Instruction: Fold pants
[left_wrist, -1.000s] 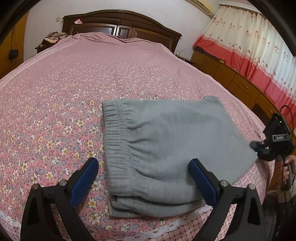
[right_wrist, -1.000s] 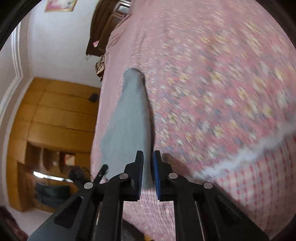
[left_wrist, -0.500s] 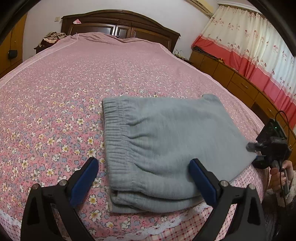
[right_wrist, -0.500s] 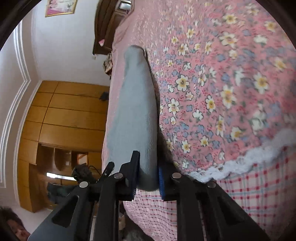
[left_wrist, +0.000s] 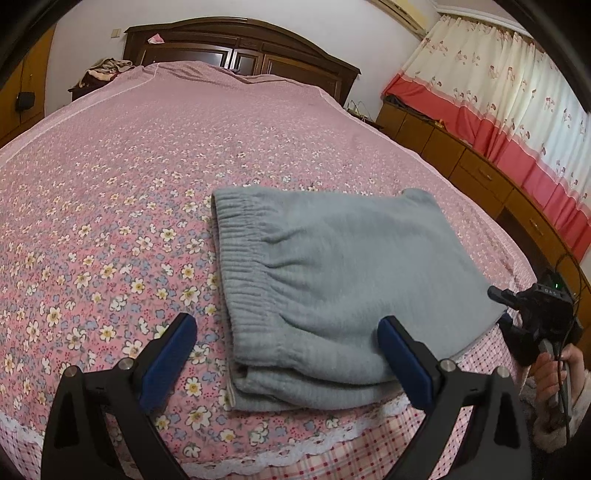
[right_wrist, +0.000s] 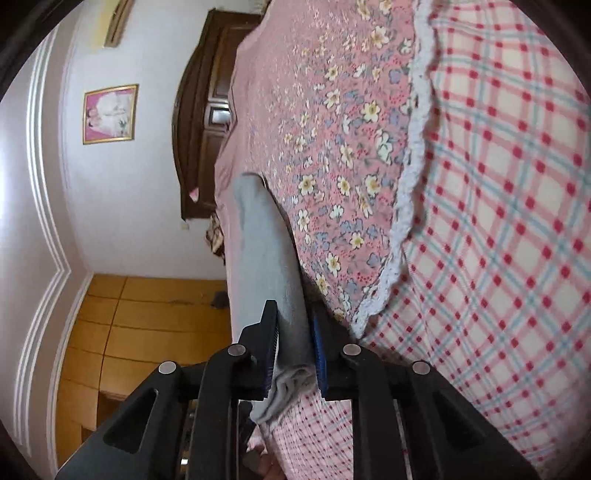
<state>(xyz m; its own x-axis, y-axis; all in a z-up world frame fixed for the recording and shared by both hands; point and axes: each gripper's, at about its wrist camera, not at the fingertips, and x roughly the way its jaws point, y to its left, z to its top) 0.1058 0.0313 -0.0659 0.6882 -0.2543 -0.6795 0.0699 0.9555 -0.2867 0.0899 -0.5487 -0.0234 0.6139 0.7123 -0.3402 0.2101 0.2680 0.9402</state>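
Left-wrist view: pants (left_wrist: 347, 280) folded at bed (left_wrist: 110, 192) edge; left gripper (left_wrist: 288, 354) gaping above, idle; right gripper (right_wrist: 293, 354) opening around their corner to let go.

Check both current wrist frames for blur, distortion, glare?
Left wrist: sharp, heavy fisheye bowing of the floral bedspread, dark corner vignette, no glare on the grey pants. Right wrist: rolled sideways, plaid bed skirt slightly soft, pants in focus.

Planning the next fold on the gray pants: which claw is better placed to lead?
Right. The right claw already straddles the pants edge, jaws opening. The left claw hovers open above the bed, gripping nothing.
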